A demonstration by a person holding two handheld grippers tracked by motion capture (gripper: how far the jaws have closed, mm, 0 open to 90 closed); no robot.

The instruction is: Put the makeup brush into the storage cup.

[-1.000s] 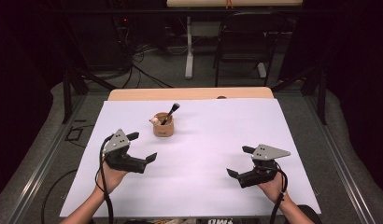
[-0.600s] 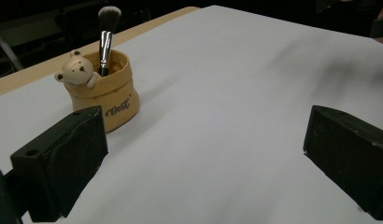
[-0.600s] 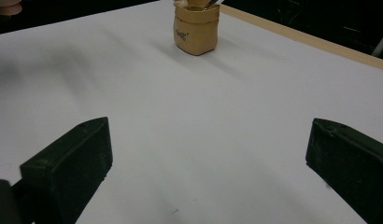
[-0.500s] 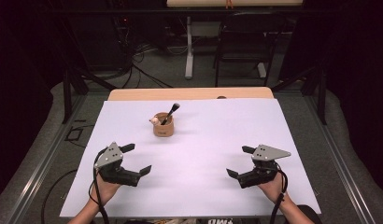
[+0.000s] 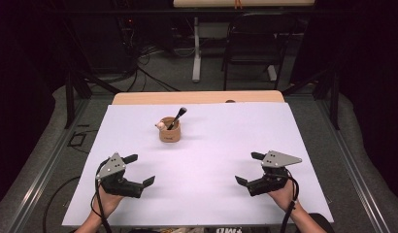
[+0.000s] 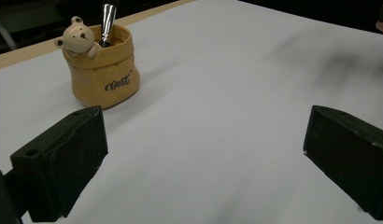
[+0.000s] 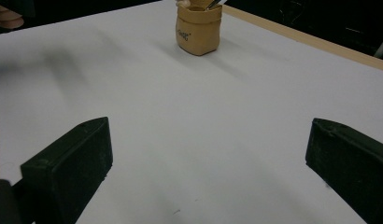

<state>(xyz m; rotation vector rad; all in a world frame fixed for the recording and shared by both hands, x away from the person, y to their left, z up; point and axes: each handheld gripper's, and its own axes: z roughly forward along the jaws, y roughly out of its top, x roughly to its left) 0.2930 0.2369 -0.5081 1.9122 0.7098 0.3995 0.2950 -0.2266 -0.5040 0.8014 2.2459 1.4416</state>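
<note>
Grippers: two, one in each hand, both low over the near part of the table [image 5: 294, 121].
Left gripper [image 5: 138, 171]: jaws wide apart, nothing between them. In the left gripper view the two black jaws stand at the left and right bottom corners with bare white surface between.
Right gripper [image 5: 249, 168]: jaws also wide apart, holding nothing; bare white surface between them in the right gripper view.
Hands: two. The left hand [image 5: 107, 202] and the right hand [image 5: 283, 194] come in from the near edge and hold the grippers from behind.
Pot [image 6: 102, 66]: one, tan, shaped like a small sack, upright. It stands ahead of the left jaws and a little to their left side, well apart from them. From the right jaws it is farther, ahead near the middle of the view [image 7: 198, 28].
Bear [image 6: 79, 36]: one small figure, hanging over the rim of the pot.
Brush [image 5: 177, 117]: one, standing in the pot, tilted, dark head up.
Writing: one dark script word on the pot wall; it looks like "Bear", but I cannot read it for sure.
Grey plates: two, one on top of each gripper.
Chair [image 5: 250, 43]: one, far behind the table.
</note>
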